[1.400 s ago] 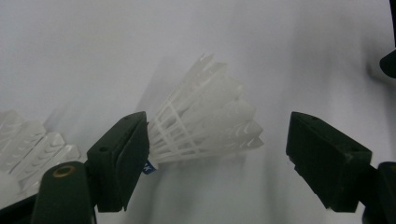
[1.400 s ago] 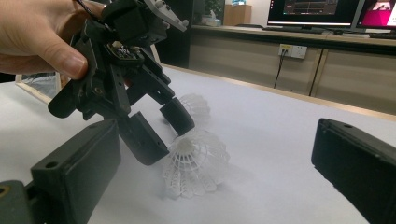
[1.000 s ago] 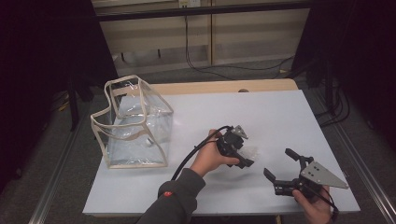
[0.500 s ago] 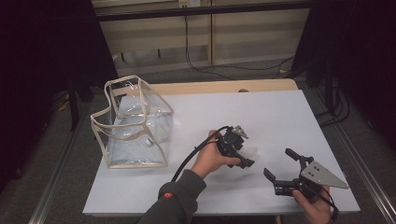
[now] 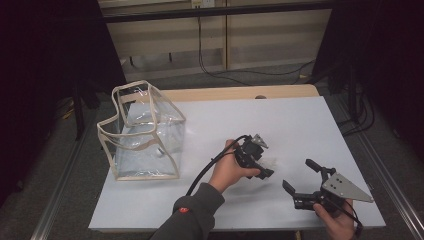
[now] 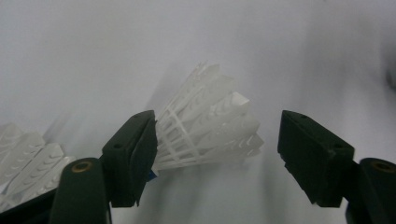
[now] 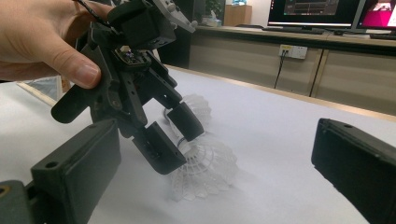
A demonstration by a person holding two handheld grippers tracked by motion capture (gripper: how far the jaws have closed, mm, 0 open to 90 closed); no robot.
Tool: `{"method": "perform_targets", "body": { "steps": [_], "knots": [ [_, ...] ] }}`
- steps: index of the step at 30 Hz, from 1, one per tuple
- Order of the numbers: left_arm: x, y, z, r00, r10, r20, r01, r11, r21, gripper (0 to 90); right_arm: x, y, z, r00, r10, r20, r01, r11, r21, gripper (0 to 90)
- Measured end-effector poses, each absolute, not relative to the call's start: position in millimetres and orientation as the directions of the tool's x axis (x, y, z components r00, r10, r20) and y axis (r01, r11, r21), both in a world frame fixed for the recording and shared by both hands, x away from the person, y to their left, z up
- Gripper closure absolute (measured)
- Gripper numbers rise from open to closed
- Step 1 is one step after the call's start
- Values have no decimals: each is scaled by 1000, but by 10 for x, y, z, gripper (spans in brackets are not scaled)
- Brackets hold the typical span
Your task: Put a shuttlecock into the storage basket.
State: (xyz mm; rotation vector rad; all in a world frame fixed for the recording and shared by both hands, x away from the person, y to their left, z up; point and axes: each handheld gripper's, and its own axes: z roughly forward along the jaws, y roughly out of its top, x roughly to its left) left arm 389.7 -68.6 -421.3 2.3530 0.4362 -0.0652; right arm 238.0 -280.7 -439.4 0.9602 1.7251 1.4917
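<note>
Two shuttlecocks lie on our surface (image 5: 210, 125); our left hand-held gripper (image 6: 217, 154), nearer, has just been closing, jaws astride one shuttlecock (image 6: 210, 126), feathers pointing away, not yet pinched.

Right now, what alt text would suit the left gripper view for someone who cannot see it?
The left gripper, its two black jaws apart and just closing in, straddles a white plastic shuttlecock lying on its side on the white table. One jaw sits against its skirt; the other stands clear. A second shuttlecock lies at the lower left edge.
</note>
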Motion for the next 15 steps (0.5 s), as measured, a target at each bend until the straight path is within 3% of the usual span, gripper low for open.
{"method": "perform_targets", "body": {
  "steps": [15],
  "knots": [
    [3859, -615, -4162, 937, 271, -219, 348, -690, 634, 567, 2380, -2812, -4393, -516, 857, -14, 109, 82, 991, 13]
  ]
}}
